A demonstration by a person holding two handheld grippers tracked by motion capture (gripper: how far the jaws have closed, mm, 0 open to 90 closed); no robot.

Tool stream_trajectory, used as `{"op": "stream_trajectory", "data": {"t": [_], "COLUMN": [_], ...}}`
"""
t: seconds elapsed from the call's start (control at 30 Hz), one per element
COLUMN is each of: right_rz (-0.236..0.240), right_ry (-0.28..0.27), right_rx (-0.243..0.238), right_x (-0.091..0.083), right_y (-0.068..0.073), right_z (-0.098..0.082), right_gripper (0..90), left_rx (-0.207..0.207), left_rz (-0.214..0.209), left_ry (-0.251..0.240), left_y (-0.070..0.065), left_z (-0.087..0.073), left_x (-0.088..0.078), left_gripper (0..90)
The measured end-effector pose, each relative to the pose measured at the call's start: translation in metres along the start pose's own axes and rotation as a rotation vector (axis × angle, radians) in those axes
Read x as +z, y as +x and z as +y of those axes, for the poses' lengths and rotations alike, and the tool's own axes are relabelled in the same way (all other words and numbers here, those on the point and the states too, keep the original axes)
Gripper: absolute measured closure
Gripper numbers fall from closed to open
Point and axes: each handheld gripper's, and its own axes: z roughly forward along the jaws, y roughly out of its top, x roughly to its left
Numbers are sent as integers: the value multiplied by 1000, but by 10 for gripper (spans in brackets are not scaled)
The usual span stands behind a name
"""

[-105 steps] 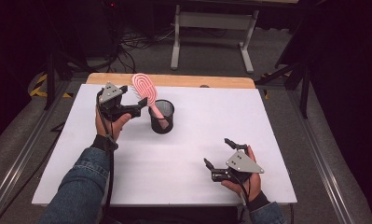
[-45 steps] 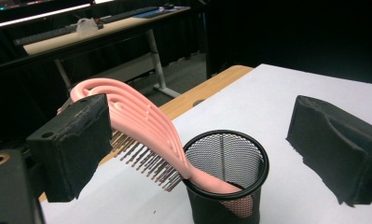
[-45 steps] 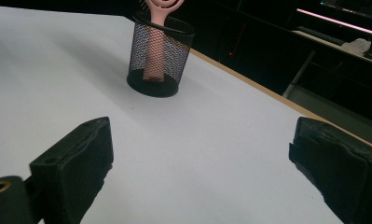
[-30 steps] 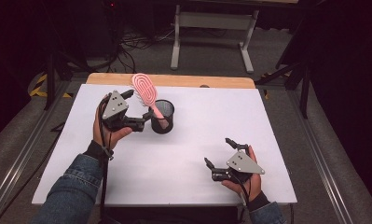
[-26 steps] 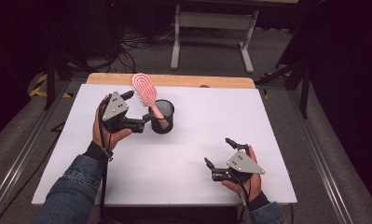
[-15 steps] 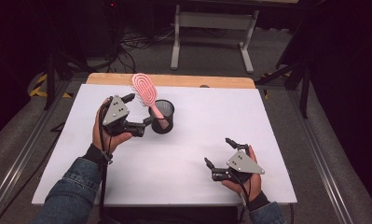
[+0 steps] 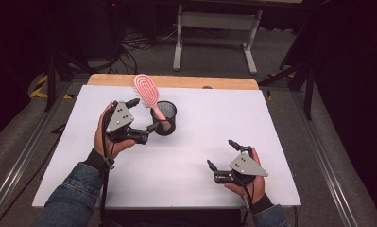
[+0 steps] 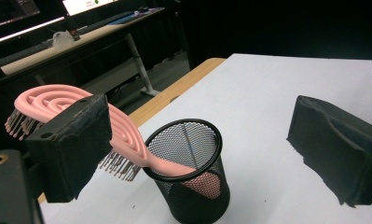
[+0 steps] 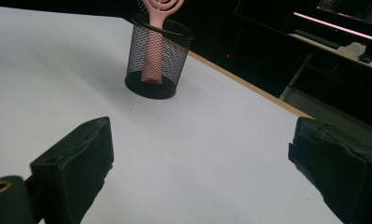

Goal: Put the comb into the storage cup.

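— Where is the pink hairbrush (image 7: pixel 147 92)?
— Handle down in the black mesh cup (image 7: pixel 165 118), far left of the white table (image 7: pixel 280 123), head leaning left.
— The grippers?
— Left gripper (image 7: pixel 141 120) is spread wide beside the cup (gripping nothing); right gripper (image 7: pixel 222 154), near right, spread too.

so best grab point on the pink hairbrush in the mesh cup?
Probably the neck of the pink hairbrush, just above the rim of the mesh cup. The handle end sits inside the cup and the bristled head leans out over the rim, so the neck is the slimmest exposed part. The left hand-held gripper is open close beside it; come in from that side, jaws across the flat faces.
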Motion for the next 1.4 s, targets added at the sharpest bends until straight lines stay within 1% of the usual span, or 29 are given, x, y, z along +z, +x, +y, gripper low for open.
{"op": "stream_trajectory", "data": {"t": [0.17,0.23,0.33,0.47,0.5,0.57,0.63,0.67,0.8,0.87,1.03,1.2,1.33,1.4], "right_rz": [0,1,2,4,4,5,5,5,4,3,2,2,1,1], "right_ry": [0,0,0,0,1,1,2,1,1,1,0,0,1,1], "right_rx": [0,-1,1,0,0,2,2,1,3,2,3,1,1,1], "right_x": [0,0,0,0,0,0,0,0,0,0,0,0,0,0], "right_y": [0,0,0,0,0,0,0,0,0,0,-1,-1,-1,-1], "right_z": [0,0,0,0,0,0,0,0,0,0,0,0,0,0], "right_gripper": [64,64,64,64,64,64,64,64,64,64,64,64,64,64], "left_rx": [5,10,5,12,19,17,26,29,44,55,63,75,93,91], "left_rz": [-11,-10,-16,-25,-24,-25,-27,-35,-43,-54,-70,-75,-77,-79], "left_ry": [11,10,8,11,15,13,13,9,16,15,16,26,29,32], "left_y": [-3,-3,-5,-7,-8,-9,-10,-12,-14,-18,-21,-24,-29,-30], "left_z": [-2,-3,-4,-6,-6,-6,-6,-5,-5,-5,-6,-8,-12,-14], "left_x": [-1,-2,-3,-4,-5,-5,-7,-7,-8,-9,-12,-15,-20,-21], "left_gripper": [69,69,69,70,70,70,70,70,70,70,70,68,67,67]}}
